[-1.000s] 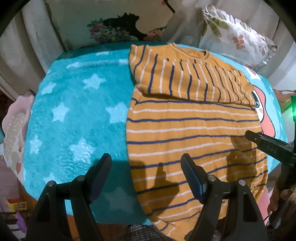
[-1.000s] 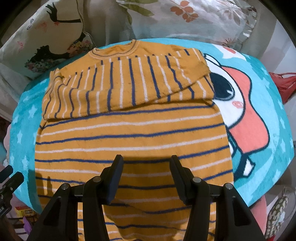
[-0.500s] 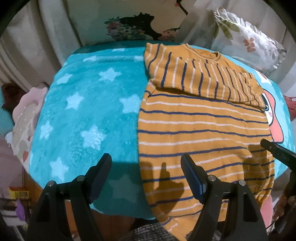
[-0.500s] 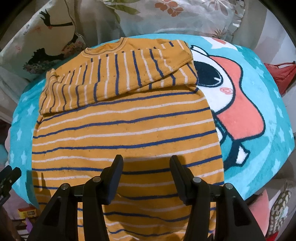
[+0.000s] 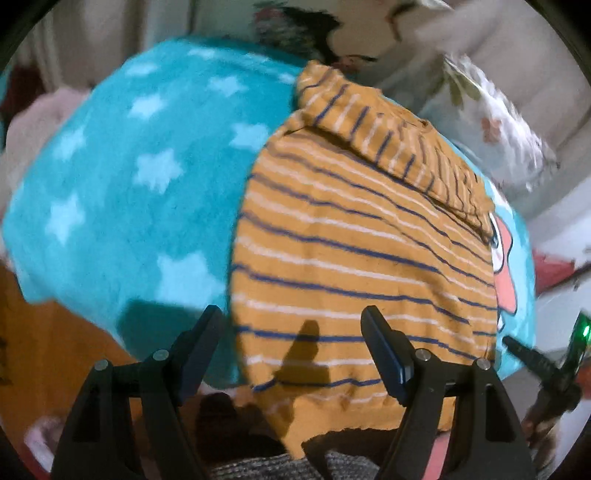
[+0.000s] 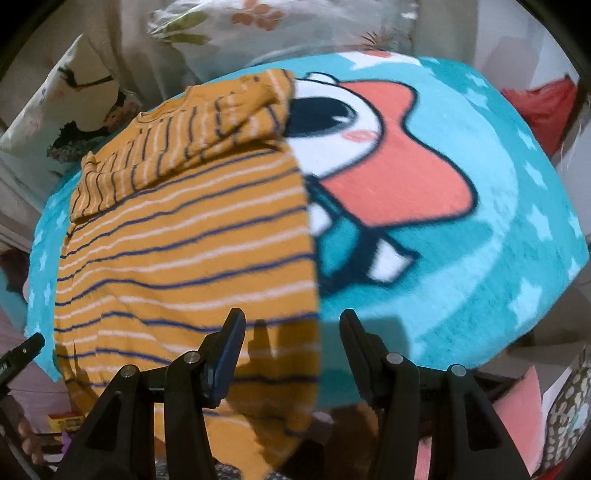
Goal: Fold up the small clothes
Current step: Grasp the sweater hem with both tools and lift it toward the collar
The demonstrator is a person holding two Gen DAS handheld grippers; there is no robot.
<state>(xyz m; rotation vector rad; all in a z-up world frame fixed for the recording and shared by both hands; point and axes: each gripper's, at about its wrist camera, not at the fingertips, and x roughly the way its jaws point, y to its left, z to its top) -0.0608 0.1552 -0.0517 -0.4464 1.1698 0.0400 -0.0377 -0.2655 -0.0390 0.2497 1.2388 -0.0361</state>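
Beneath each gaping, empty tool, left and right, the light, limp striped shirt is best pinched at its bottom-hem corners.

The shirt lies flat on the blanket, sleeves folded across its top end, hem hanging over the near edge. Pillows sit behind. The cartoon face is right of the shirt.
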